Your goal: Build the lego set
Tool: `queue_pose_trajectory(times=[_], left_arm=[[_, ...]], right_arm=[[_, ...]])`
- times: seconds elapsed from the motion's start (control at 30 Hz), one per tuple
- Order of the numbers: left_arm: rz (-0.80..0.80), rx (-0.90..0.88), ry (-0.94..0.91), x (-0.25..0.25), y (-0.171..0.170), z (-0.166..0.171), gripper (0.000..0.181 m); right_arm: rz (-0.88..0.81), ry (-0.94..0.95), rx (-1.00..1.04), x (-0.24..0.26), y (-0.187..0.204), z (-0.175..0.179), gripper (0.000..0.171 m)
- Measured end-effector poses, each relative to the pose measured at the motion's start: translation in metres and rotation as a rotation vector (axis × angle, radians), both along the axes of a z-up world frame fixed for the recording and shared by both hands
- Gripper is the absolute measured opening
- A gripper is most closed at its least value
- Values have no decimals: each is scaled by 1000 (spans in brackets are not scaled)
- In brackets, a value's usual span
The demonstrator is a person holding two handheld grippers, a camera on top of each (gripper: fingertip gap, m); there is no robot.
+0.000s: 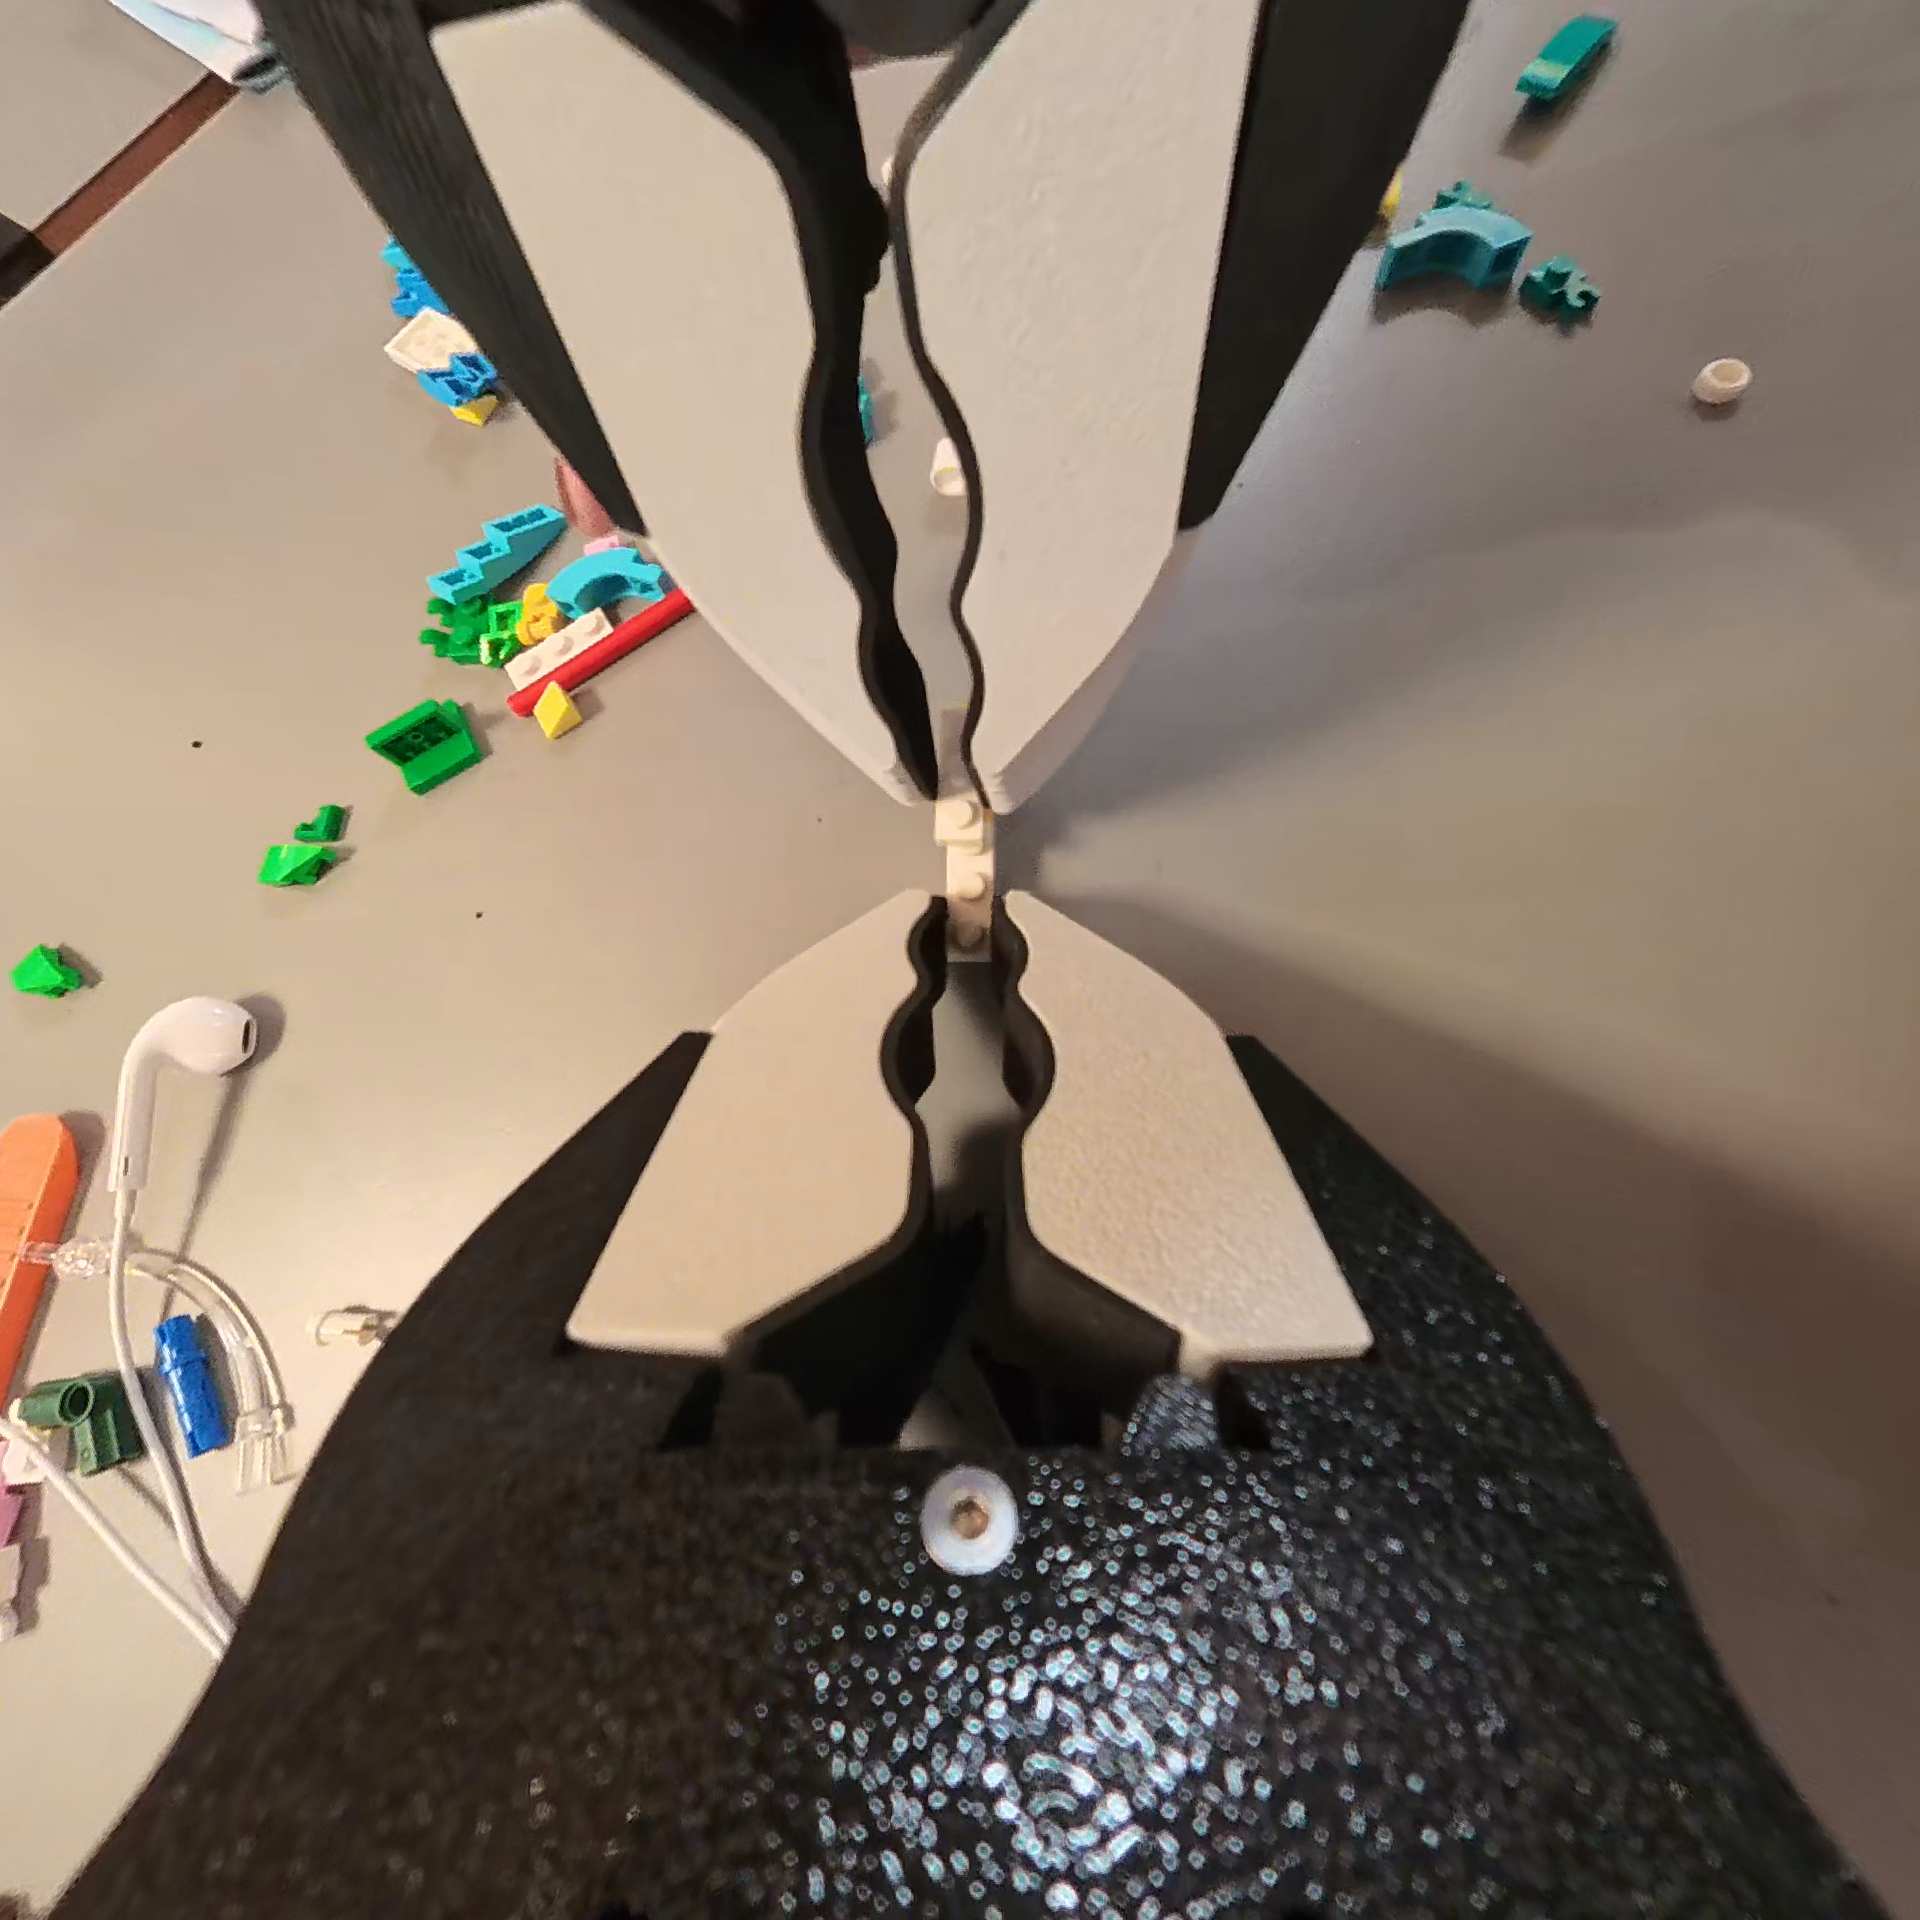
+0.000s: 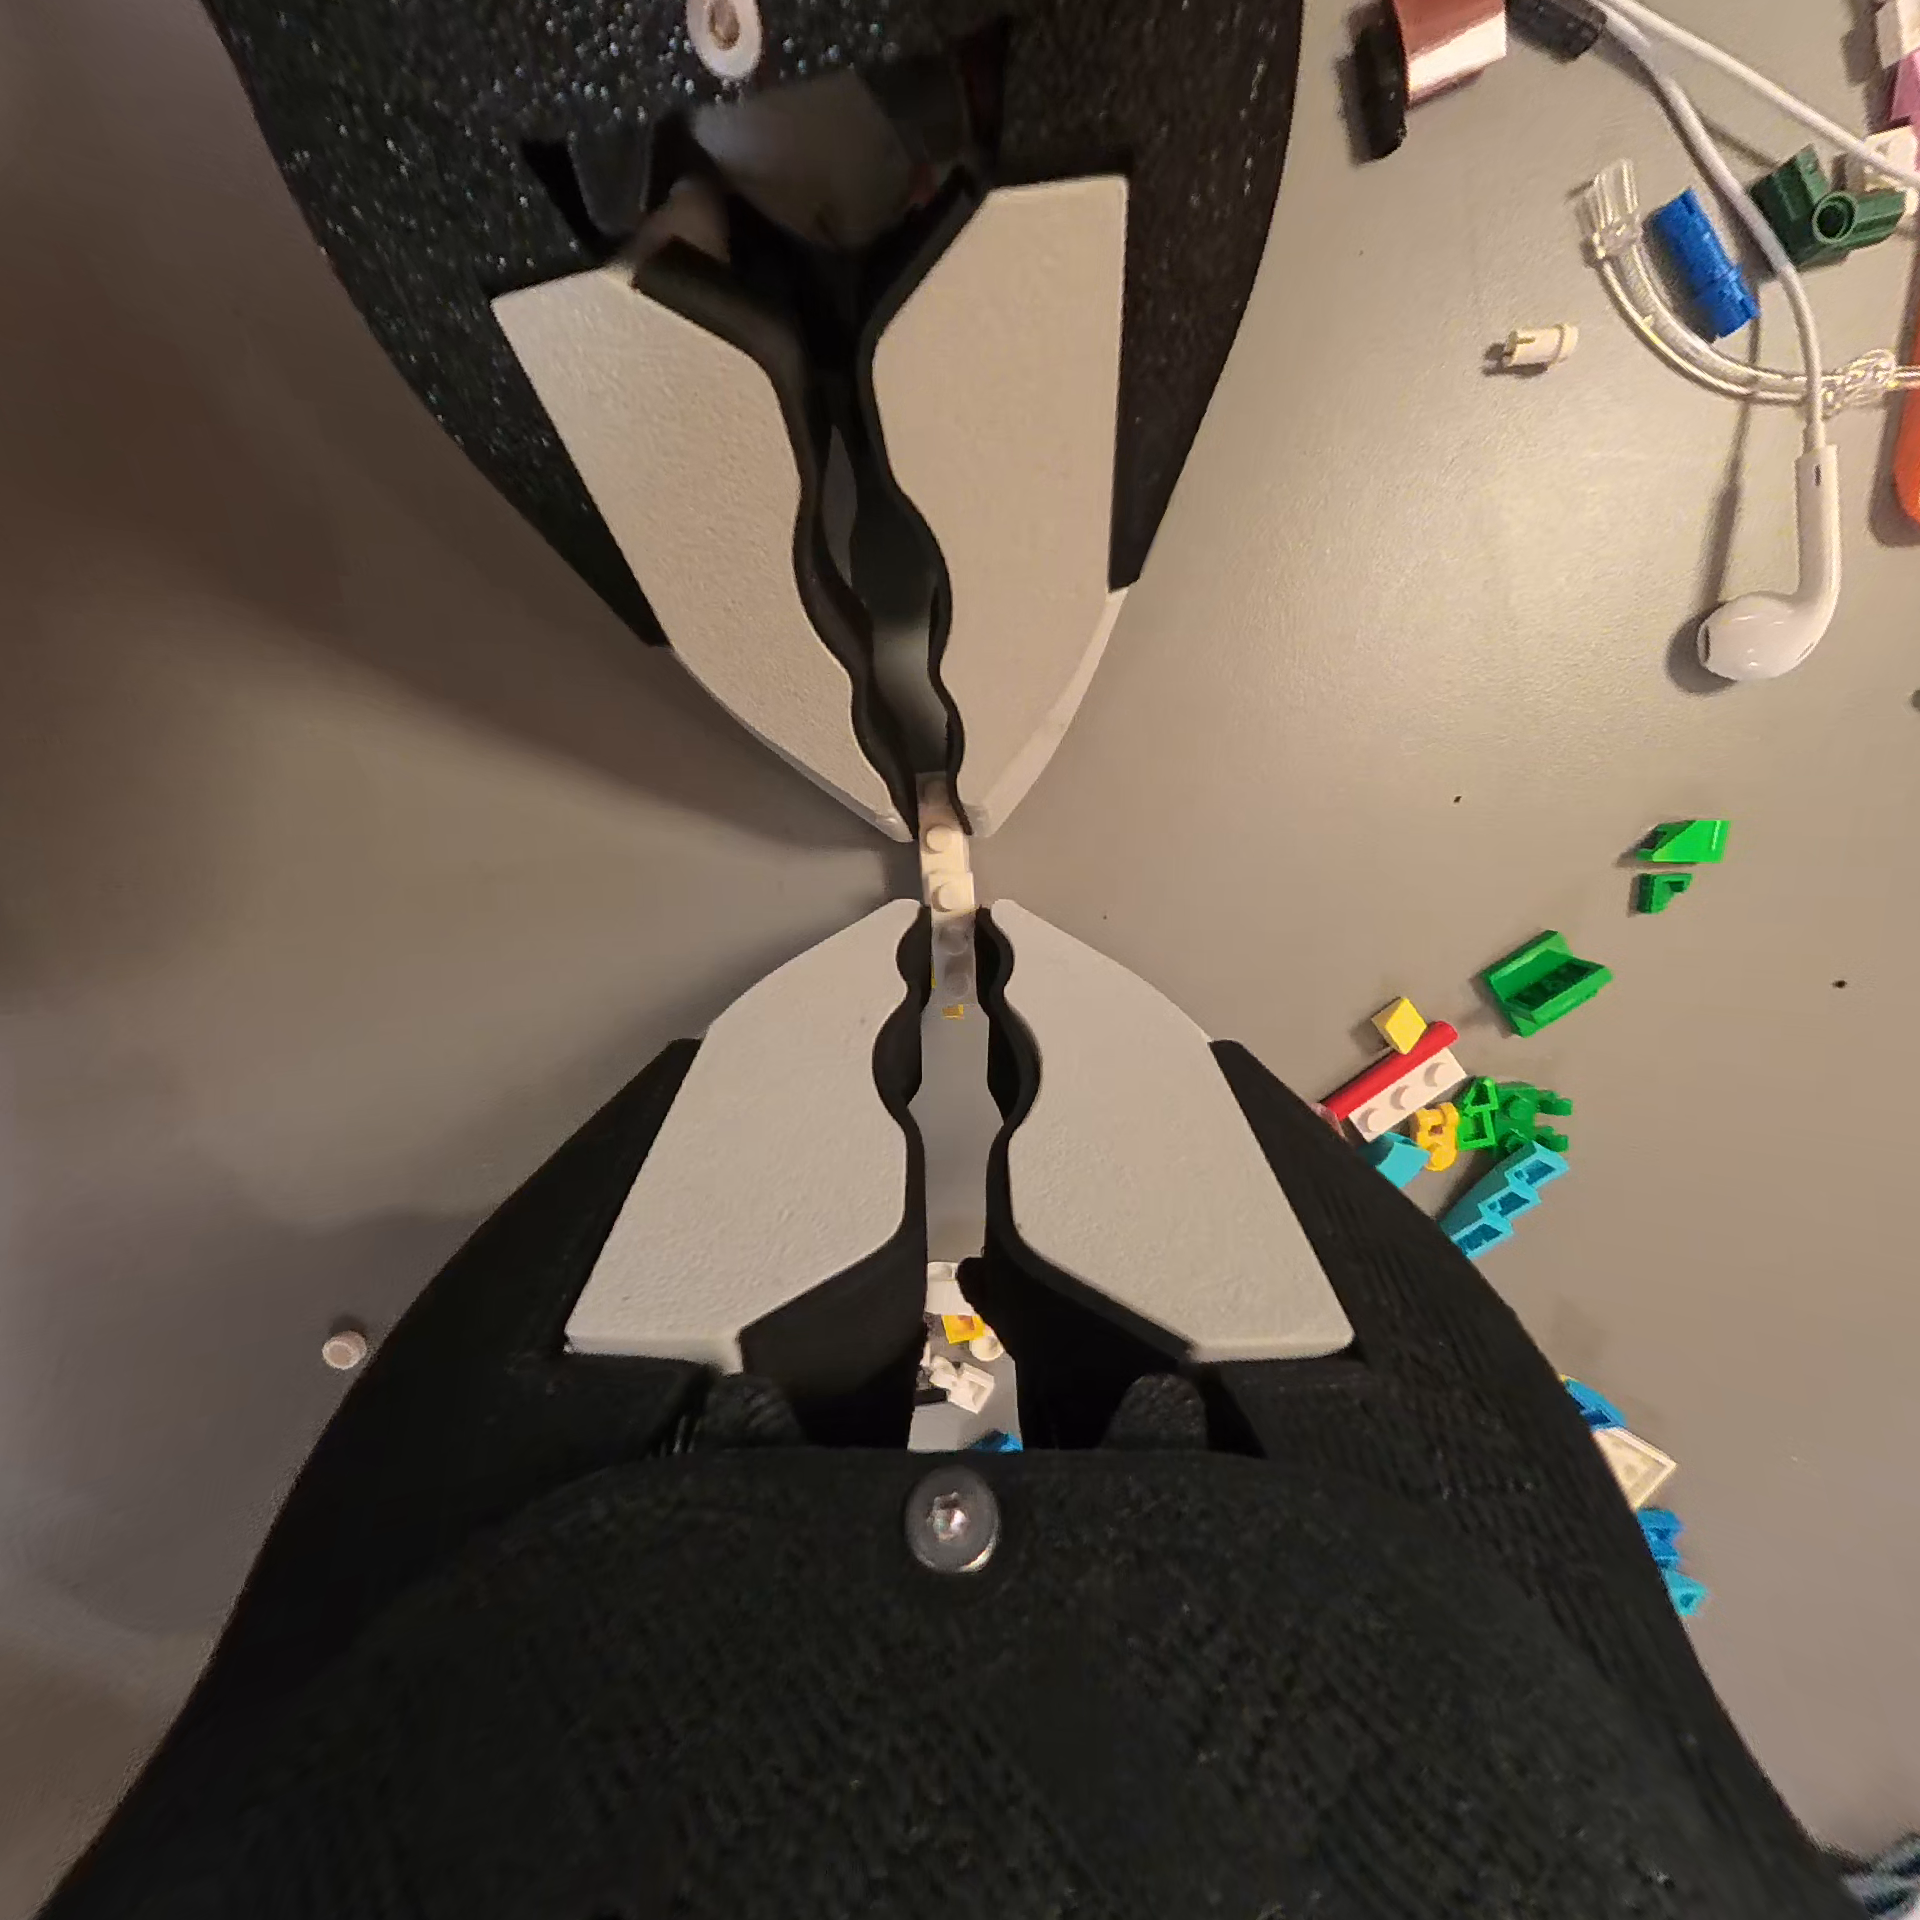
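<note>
Two narrow white Lego plates (image 1: 962,844) are held in the air above the grey table (image 1: 1455,831), overlapped end to end. My left gripper (image 1: 968,920) comes in from the bottom of the left wrist view and is shut on the near plate. My right gripper (image 1: 958,802) faces it from above, shut on the far plate. In the right wrist view the white plates (image 2: 945,868) sit between my right gripper (image 2: 953,920) at the bottom and my left gripper (image 2: 940,821) at the top. The two sets of tips stand nearly nose to nose.
Loose bricks lie on the table: a green slope brick (image 1: 424,746), a red rod (image 1: 603,660) in a mixed pile, teal arch pieces (image 1: 1455,249) and a white round stud (image 1: 1722,379). A white earphone (image 1: 197,1039), an orange separator tool (image 1: 31,1205) and a blue pin (image 1: 189,1387) lie at the left. Less than 4 cm separates the two grippers' tips. From either gripper's tips it is about 9 centimeters to the red rod (image 1: 603,660). It turns up in the right wrist view (image 2: 1356,1086) as well.
</note>
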State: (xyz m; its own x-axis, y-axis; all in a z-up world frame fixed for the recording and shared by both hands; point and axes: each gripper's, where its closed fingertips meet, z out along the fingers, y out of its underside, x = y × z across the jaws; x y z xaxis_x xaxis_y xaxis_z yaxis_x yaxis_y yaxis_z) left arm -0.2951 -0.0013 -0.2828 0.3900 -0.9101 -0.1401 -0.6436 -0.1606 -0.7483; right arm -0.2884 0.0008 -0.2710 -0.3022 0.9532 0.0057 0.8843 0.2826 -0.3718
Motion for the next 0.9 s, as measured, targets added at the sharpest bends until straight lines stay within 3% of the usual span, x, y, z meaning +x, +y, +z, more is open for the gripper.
queue_pose_trajectory(times=[0.9], left_arm=[[13, -59, -22, 0, 0, -1, 8]], right_arm=[[-2, -17, 21, 0, 0, -2, 11]])
